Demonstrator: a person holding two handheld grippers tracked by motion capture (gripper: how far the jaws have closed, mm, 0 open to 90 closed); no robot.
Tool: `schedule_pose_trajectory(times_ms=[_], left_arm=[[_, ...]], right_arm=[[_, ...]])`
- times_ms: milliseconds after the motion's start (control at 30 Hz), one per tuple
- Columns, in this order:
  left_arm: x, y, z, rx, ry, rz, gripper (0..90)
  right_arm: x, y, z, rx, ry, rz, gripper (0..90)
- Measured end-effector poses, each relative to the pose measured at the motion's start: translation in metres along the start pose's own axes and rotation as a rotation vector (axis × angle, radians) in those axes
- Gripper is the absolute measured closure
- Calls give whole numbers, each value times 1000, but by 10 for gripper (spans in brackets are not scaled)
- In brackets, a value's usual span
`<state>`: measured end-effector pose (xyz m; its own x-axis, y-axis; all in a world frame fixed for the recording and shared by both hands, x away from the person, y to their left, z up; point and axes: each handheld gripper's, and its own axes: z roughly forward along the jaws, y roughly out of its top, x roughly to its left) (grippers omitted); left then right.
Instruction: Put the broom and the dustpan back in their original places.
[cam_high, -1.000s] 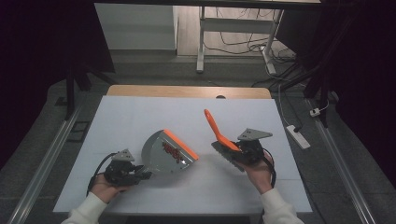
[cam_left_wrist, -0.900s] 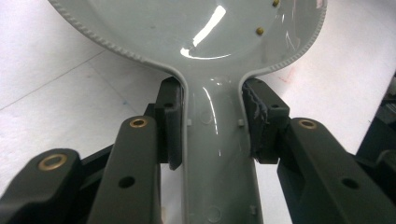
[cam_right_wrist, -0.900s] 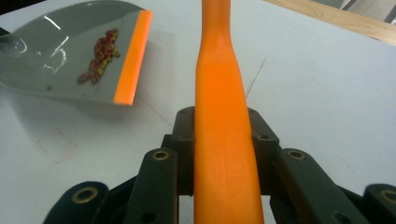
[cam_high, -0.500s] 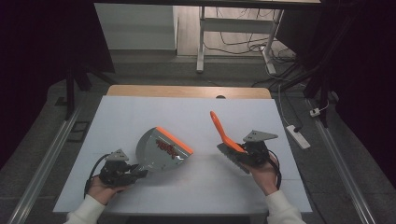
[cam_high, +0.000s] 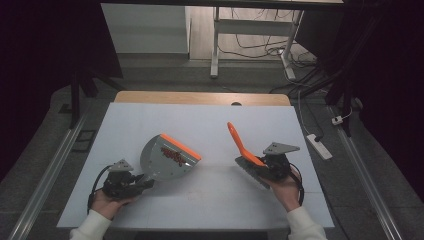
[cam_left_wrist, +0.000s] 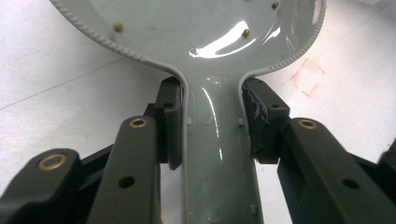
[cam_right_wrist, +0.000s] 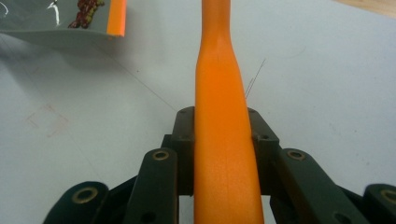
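A grey dustpan (cam_high: 170, 157) with an orange front lip is tilted over the white table, left of centre. My left gripper (cam_high: 143, 181) is shut on its handle. In the left gripper view the pads (cam_left_wrist: 170, 121) press both sides of the grey dustpan handle (cam_left_wrist: 219, 158), just below the pan. My right gripper (cam_high: 256, 164) is shut on an orange-handled brush (cam_high: 239, 141), whose handle slants up and away and whose grey head (cam_high: 250, 172) lies low by the hand. In the right gripper view the orange handle (cam_right_wrist: 222, 93) runs straight up between the jaws, and the dustpan's lip (cam_right_wrist: 116, 16) shows at top left.
The white table top (cam_high: 210, 120) has a wooden strip (cam_high: 200, 97) along its far edge. A faint red square mark (cam_right_wrist: 46, 121) lies on the surface between the tools. A white power strip (cam_high: 317, 145) lies on the floor to the right.
The two tools have drifted slightly apart: the dustpan a little left, the brush a little right and nearer the person. Both grips are unchanged.
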<state>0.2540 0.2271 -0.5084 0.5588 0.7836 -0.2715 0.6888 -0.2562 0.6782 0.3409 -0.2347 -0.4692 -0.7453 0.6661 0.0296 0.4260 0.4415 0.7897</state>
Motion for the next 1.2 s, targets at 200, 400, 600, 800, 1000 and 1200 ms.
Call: schedule_pose_trajectory(times_ms=[200,400,600,800,1000,1200], left_arm=[[4,-6,-4,-10,46,-45,621],[7,-9,-7,-36,96,-87,621],[8,-11,-5,-53,141,-136,621],[8,-12,-3,-64,171,-169,620],[10,-13,-2,-74,213,-219,620],[11,-13,0,-83,250,-251,619]], right_arm=[[0,-4,-2,9,2,1,700],[0,-7,-6,6,3,3,700],[2,-11,-13,0,11,14,700],[4,-16,-19,-4,22,13,700],[7,-20,-23,-3,39,13,700],[10,-22,-24,2,62,14,700]])
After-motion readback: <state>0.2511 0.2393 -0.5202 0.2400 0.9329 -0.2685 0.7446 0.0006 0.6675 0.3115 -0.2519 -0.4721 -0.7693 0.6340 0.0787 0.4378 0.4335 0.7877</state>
